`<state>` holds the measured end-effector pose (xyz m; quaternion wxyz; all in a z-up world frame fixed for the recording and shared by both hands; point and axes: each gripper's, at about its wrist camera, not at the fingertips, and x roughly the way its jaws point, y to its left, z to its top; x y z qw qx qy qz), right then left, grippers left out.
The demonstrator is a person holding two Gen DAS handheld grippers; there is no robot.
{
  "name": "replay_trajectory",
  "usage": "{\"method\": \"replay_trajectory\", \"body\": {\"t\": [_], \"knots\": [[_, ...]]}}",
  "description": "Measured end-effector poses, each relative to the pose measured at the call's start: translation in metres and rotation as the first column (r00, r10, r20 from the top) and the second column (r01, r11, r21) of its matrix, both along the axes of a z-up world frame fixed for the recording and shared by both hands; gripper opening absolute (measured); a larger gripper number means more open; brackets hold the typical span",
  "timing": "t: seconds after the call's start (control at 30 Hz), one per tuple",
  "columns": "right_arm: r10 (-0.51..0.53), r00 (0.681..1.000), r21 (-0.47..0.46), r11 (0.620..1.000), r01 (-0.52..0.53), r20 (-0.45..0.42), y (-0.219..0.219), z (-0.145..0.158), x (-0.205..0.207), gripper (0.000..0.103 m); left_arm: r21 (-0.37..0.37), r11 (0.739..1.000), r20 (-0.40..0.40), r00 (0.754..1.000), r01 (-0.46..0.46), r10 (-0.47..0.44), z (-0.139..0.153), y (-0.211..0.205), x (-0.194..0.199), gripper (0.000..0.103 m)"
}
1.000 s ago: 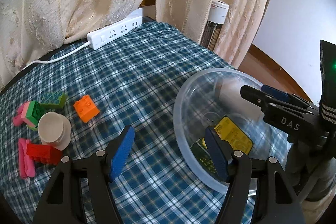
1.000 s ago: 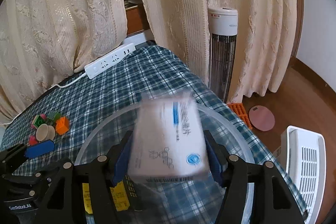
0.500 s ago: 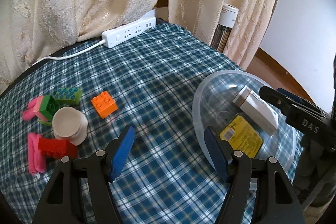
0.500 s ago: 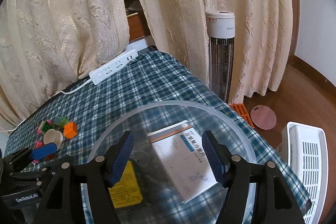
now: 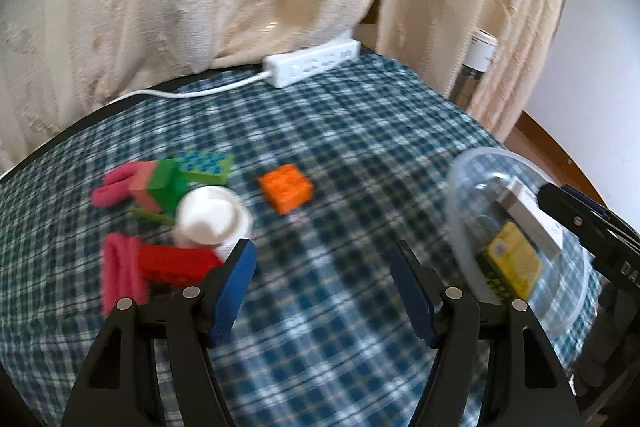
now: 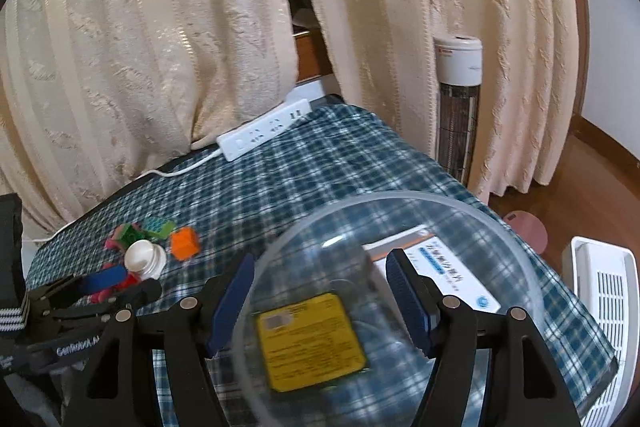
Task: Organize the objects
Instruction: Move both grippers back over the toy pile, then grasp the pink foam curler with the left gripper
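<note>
A clear plastic bowl (image 6: 520, 247) on the plaid tablecloth holds a white medicine box (image 6: 452, 267) and a yellow packet (image 6: 312, 339); the bowl also shows in the left wrist view (image 5: 464, 187). My right gripper (image 6: 320, 295) is open and empty above the bowl. My left gripper (image 5: 320, 287) is open and empty over the cloth, just right of a toy pile: a white bottle (image 5: 208, 219), a red brick (image 5: 176, 263), pink pieces (image 5: 118, 275), green bricks (image 5: 168, 183). An orange brick (image 5: 286, 187) lies apart, ahead of the gripper.
A white power strip (image 5: 312, 63) with its cable lies at the table's far edge under cream curtains. A tower heater (image 6: 458, 107) stands beyond the right edge, with a white plastic basket (image 6: 600, 287) on the wooden floor.
My right gripper let go of the white box, which now lies in the bowl, and drew back. My left gripper has swung left toward the toy pile.
</note>
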<state>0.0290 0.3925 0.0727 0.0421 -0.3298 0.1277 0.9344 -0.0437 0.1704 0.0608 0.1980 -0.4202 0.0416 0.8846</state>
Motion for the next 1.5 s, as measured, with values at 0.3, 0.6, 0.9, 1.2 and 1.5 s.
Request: {"method": "replay_trajectory", "body": {"t": [0.3, 0.6, 0.9, 1.2, 1.5], "knots": [[0.095, 0.995, 0.001, 0.995, -0.095, 0.007, -0.042, -0.002, -0.008, 0.073, -0.017, 0.99, 0.006, 0.99, -0.14, 0.14, -0.006, -0.062, -0.016, 0.071], [0.194, 0.98, 0.003, 0.981, -0.194, 0.039, -0.086, -0.013, -0.016, 0.073, -0.051, 0.969, 0.031, 0.969, -0.244, 0.245, -0.022, -0.11, -0.024, 0.071], [0.231, 0.971, -0.004, 0.973, -0.231, 0.068, -0.108, -0.021, -0.022, 0.073, -0.067, 0.96, 0.053, 0.96, -0.272, 0.276, -0.036, -0.128, -0.031, 0.071], [0.263, 0.96, -0.006, 0.965, -0.263, 0.1, -0.125, -0.029, -0.026, 0.073, -0.066, 0.958, 0.082, 0.955, -0.279, 0.284, -0.049, -0.135, -0.039, 0.071], [0.285, 0.951, -0.012, 0.958, -0.286, 0.12, -0.137, -0.037, -0.029, 0.073, -0.089, 0.956, 0.077, 0.955, -0.279, 0.286, -0.057, -0.134, -0.047, 0.071]]}}
